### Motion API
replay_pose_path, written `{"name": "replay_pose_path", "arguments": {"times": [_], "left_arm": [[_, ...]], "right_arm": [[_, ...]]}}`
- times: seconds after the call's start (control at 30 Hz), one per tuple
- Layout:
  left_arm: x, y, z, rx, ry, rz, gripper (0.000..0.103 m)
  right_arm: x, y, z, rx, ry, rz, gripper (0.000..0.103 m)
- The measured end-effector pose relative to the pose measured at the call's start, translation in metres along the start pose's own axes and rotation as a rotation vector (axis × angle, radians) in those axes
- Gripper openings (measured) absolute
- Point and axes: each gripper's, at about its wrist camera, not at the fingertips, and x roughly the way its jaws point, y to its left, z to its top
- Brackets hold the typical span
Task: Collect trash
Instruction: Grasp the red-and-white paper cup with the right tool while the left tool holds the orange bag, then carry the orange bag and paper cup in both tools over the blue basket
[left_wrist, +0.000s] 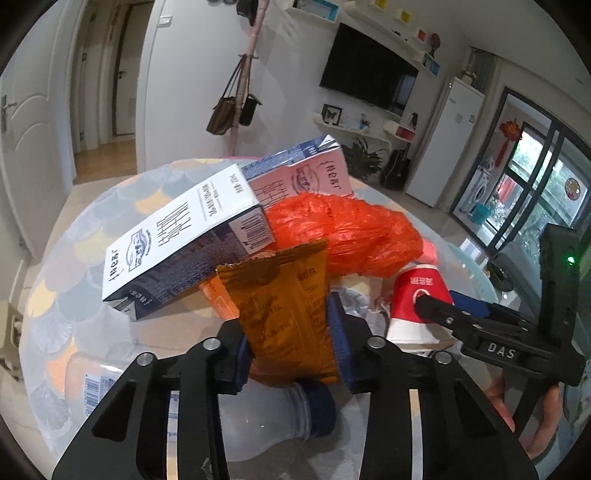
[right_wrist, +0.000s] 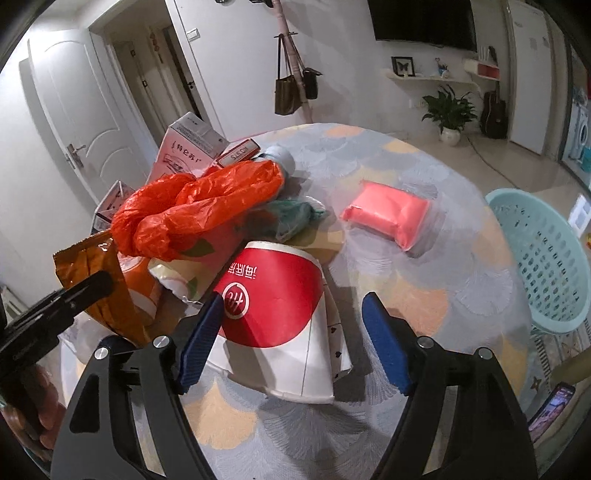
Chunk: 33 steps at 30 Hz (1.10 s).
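Note:
An orange-brown snack wrapper (left_wrist: 284, 306) stands upright between the blue pads of my left gripper (left_wrist: 291, 343), which press on both its edges. It rises from a trash pile: a white and blue milk carton (left_wrist: 184, 236), a pink carton (left_wrist: 306, 173), a crumpled red plastic bag (left_wrist: 343, 232) and a clear bottle (left_wrist: 266, 421) lying under the fingers. A red and white paper cup (right_wrist: 273, 306) lies on its side between the spread jaws of my right gripper (right_wrist: 293, 339). The left pad is at the cup's wall and the right pad stands clear of it.
The pile lies on a round table with a patterned cloth (right_wrist: 406, 302). A pink soft pack (right_wrist: 388, 214) lies alone on the right. A teal plastic basket (right_wrist: 546, 266) stands off the table's right edge, and a phone (right_wrist: 550, 413) lies at the lower right.

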Motion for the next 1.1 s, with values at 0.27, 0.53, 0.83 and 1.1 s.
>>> {"name": "replay_pose_path", "arguments": {"times": [0.27,0.53,0.83,1.1], "left_arm": [[-0.013,-0.017,0.000,0.029,-0.046,-0.036,0.007],[-0.030,-0.035,0.001,0.066,-0.082,-0.066,0.005],[-0.045,-0.074,0.010,0.118,-0.121,-0.148,0.005],[-0.031,-0.110,0.014,0.153,-0.096,-0.192,0.005]], "right_arm": [[0.004,0.006,-0.002,-0.041,0.014,0.037,0.044],[-0.028,0.008,-0.008,-0.077,-0.084,0.036,0.028],[-0.080,-0.024,0.000,-0.024,-0.197,0.018,0.027],[-0.081,-0.068,0.000,0.034,-0.127,0.120,0.027]]}}
